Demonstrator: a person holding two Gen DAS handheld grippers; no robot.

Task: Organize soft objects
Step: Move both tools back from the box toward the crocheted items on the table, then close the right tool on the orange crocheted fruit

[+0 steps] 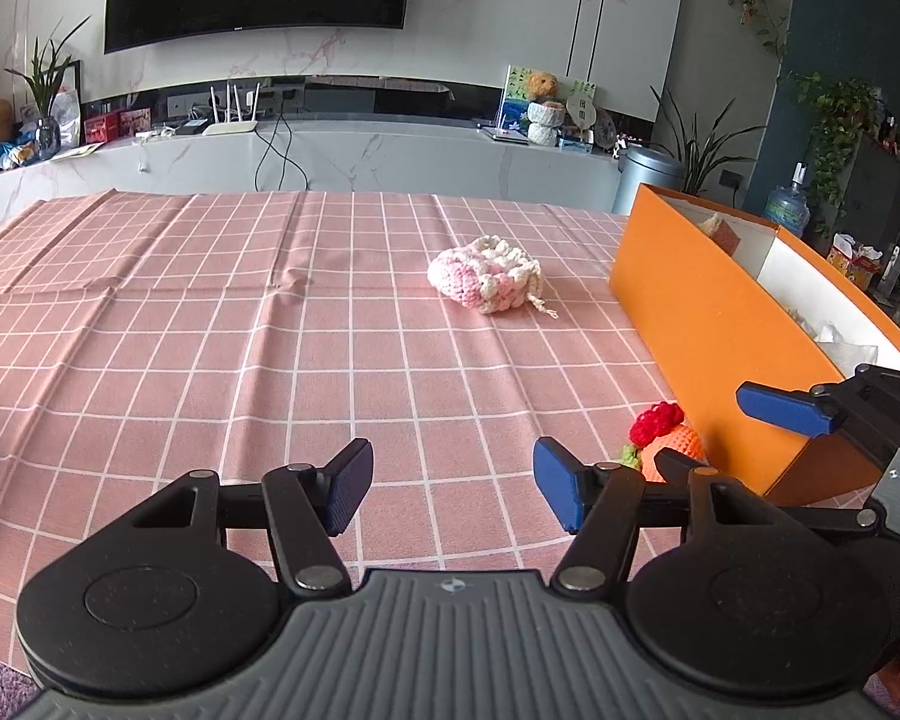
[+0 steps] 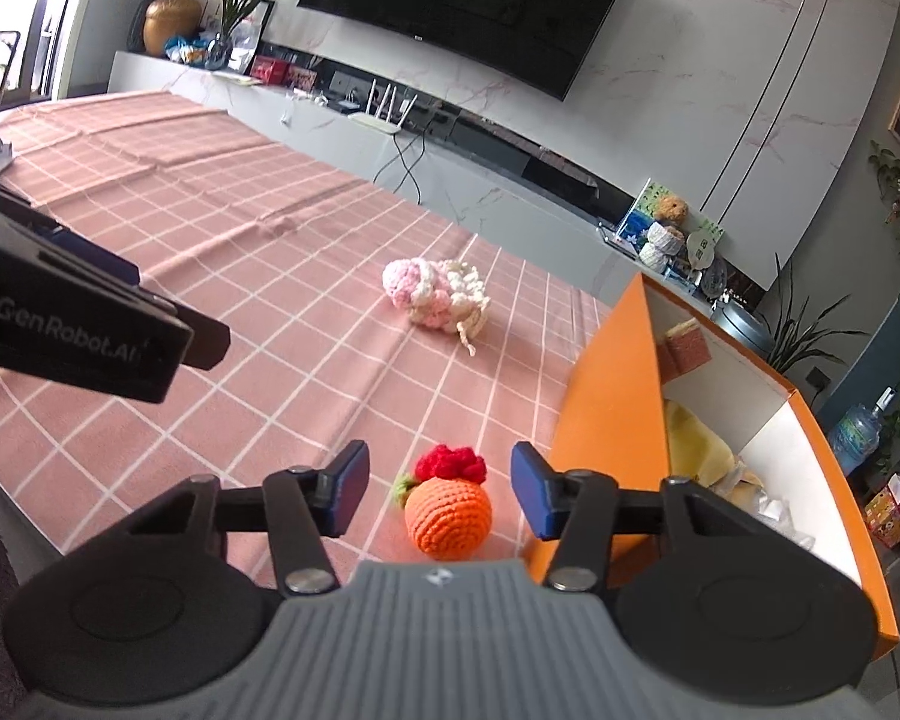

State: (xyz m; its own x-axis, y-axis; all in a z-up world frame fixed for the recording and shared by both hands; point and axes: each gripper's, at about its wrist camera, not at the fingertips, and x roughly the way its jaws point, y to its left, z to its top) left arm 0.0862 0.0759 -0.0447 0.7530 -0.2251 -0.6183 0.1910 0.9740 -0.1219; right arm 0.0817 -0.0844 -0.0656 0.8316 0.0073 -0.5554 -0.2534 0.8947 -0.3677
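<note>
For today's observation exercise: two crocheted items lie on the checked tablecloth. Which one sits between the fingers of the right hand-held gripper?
The orange crocheted ball with the red tuft, beside the orange box. The pink-and-white crocheted pouch lies farther off, mid-table.

Bare checked cloth (image 1: 210,360) leftward; orange box (image 1: 708,336) wall close beside crocheted orange (image 2: 448,513).

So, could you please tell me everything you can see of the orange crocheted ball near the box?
The orange crocheted ball looks like soft yarn, round, topped with a red knitted tuft and a bit of green at one side. It lies on the pink checked tablecloth, close beside the orange box. It sits between the right gripper pads, which do not touch it.
</note>
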